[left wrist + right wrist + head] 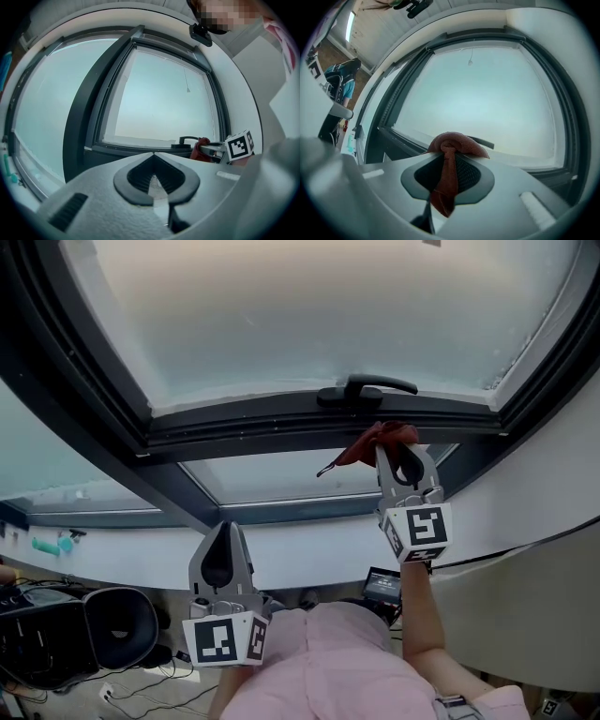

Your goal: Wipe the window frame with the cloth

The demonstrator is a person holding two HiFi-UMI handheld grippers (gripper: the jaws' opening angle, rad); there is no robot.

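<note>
A dark grey window frame (pixel 281 418) runs across the head view, with a black handle (pixel 367 388) on its lower rail. My right gripper (pixel 392 444) is shut on a reddish-brown cloth (pixel 377 441), whose bunched end sits at the lower rail just below the handle. In the right gripper view the cloth (pixel 451 164) hangs between the closed jaws, with the rail (pixel 403 140) close behind. My left gripper (pixel 225 532) is lower and to the left, shut and empty, away from the frame. The left gripper view shows the frame (pixel 89 117), the cloth (pixel 200 149) and the right gripper (pixel 206 149).
A vertical frame bar (pixel 112 460) slants down at the left. A white sill (pixel 141 563) runs under the window. Black equipment and cables (pixel 84 624) lie on the floor at lower left. A white wall (pixel 553 484) borders the window on the right.
</note>
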